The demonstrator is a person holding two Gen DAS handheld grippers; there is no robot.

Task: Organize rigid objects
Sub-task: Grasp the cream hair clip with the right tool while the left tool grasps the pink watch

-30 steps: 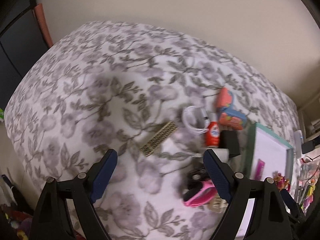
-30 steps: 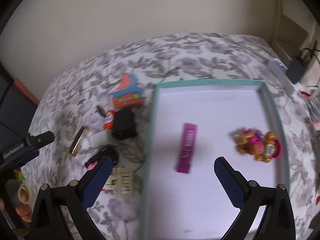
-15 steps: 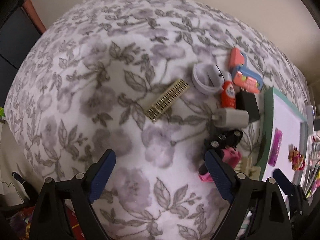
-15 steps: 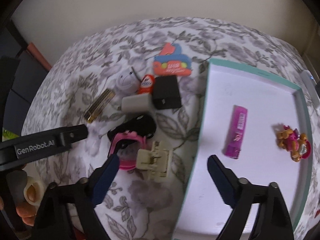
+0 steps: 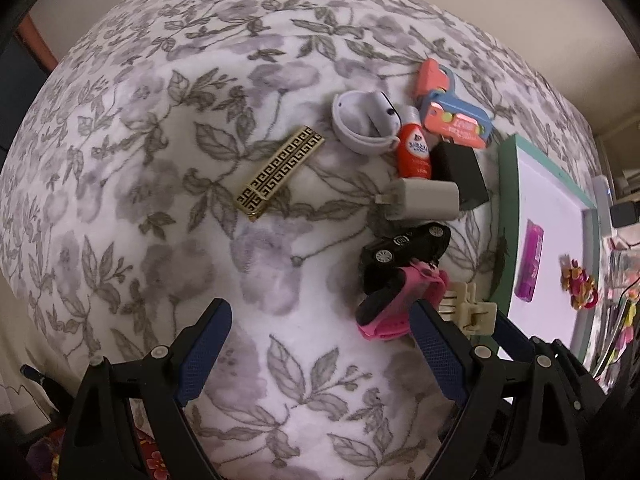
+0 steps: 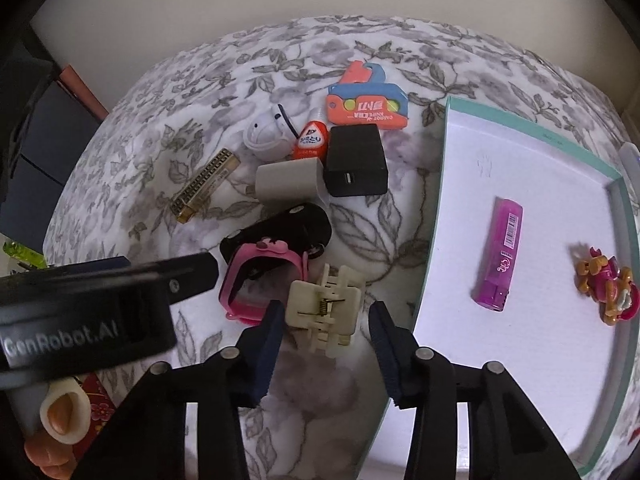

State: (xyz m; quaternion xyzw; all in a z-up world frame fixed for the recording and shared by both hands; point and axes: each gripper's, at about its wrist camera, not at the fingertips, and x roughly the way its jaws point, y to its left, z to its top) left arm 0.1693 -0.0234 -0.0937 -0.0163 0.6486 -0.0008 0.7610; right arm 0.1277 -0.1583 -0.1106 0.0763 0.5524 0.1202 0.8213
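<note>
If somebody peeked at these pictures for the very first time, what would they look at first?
Probably the jumble of small things on the flowery bedspread: a pink watch, a black toy car, a red glue bottle. Right in front, the right tongs hang open around a cream hair claw clip. To the right, a white tray holds a bright purple lighter.

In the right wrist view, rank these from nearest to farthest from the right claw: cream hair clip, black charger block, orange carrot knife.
1. Cream hair clip, between the open right claw's fingers.
2. Black charger block, farther up the bedspread.
3. Orange carrot knife, farthest, beyond the charger.
</note>
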